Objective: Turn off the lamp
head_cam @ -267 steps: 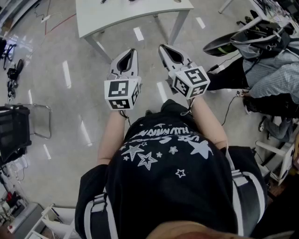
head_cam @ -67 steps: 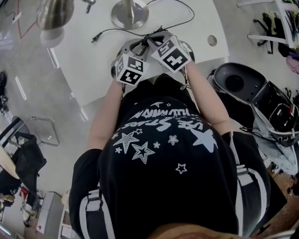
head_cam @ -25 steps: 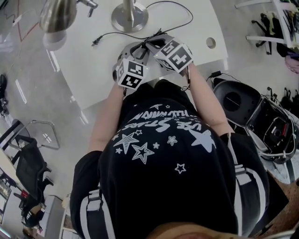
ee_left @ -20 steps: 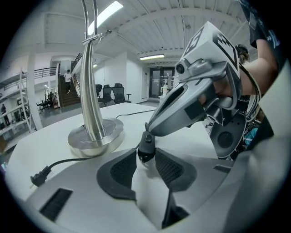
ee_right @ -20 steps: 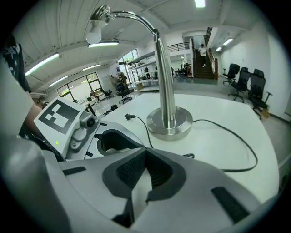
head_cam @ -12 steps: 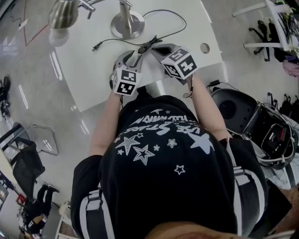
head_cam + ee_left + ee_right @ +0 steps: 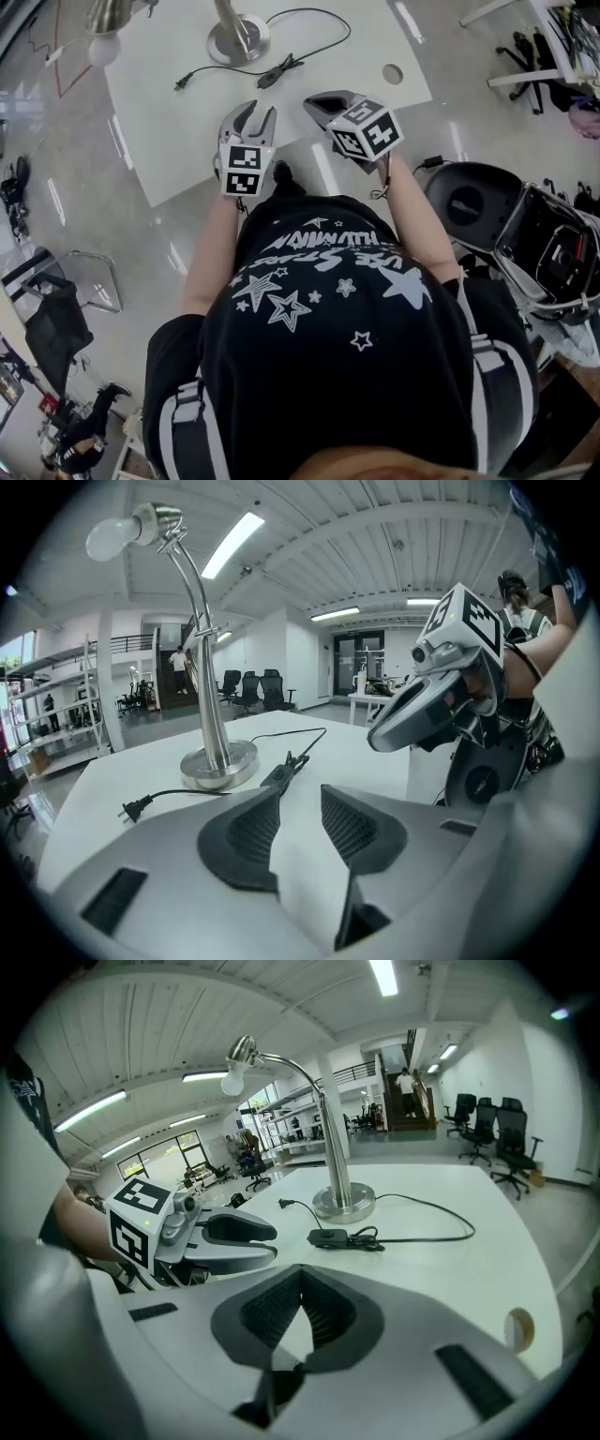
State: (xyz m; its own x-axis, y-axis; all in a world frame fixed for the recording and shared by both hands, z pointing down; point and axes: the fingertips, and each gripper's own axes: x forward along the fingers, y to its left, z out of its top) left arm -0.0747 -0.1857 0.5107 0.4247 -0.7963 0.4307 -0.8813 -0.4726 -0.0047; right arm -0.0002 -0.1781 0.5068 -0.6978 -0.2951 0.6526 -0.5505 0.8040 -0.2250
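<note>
Lamp stands on its round base at the far side of the white surface, its neck curving over to the pale bulb; I cannot tell whether the bulb glows. The cord loops from the base across the surface to the inline switch, and further on the plug lies loose on the surface. Half a second ago both of my claws were crowded right at that switch. Now they sit nearer my body at the near edge of the surface, and the switch lies clear ahead of them, untouched. They have also drawn away from each other since then. My left claw is on the left with its marker cube toward me, its jaws apart with only bare white surface showing between the pads, much as they stood a second ago. My right claw is beside it, well to the right of the switch. Its own view shows its tips meeting with nothing caught between them. The lamp, cord and plug keep the same arrangement on the surface as in the frame before.
</note>
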